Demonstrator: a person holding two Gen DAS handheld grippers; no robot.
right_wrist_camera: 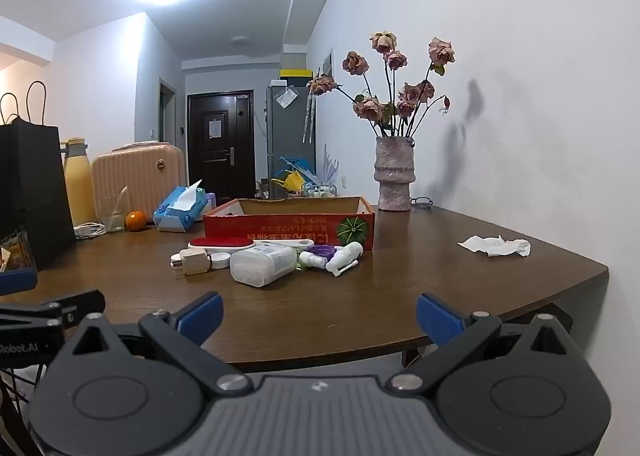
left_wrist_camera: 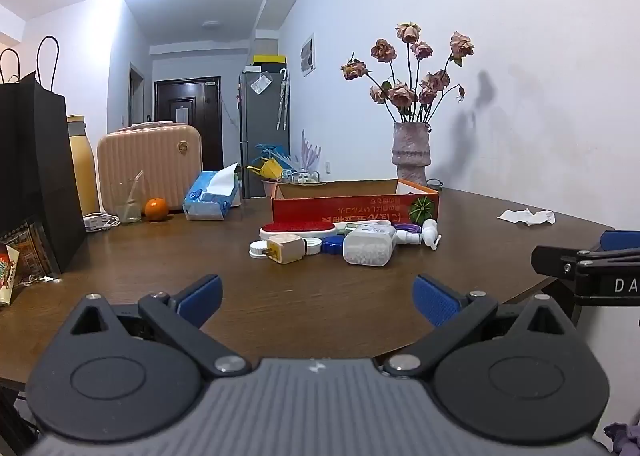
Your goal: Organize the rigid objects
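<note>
A cluster of small rigid objects lies mid-table in front of a red cardboard box [left_wrist_camera: 340,204] [right_wrist_camera: 280,228]: a beige plug adapter [left_wrist_camera: 285,249] [right_wrist_camera: 194,261], a clear container of white beads [left_wrist_camera: 368,246] [right_wrist_camera: 262,266], a red-topped white brush [left_wrist_camera: 298,230] [right_wrist_camera: 222,243], a blue lid [left_wrist_camera: 332,244], white lids and small white spray bottles [left_wrist_camera: 430,234] [right_wrist_camera: 345,256]. My left gripper [left_wrist_camera: 318,302] is open and empty over the near table edge. My right gripper [right_wrist_camera: 320,318] is open and empty, short of the table edge. Each gripper shows at the other view's side.
A brown wooden table [left_wrist_camera: 280,296] [right_wrist_camera: 400,296] carries a vase of dried roses [left_wrist_camera: 411,152] [right_wrist_camera: 394,180], crumpled tissue [left_wrist_camera: 526,216] [right_wrist_camera: 496,246], tissue pack [left_wrist_camera: 210,196], orange [left_wrist_camera: 156,209], pink case [left_wrist_camera: 150,164], glass, yellow bottle and black paper bag [left_wrist_camera: 32,176]. A white wall lies right.
</note>
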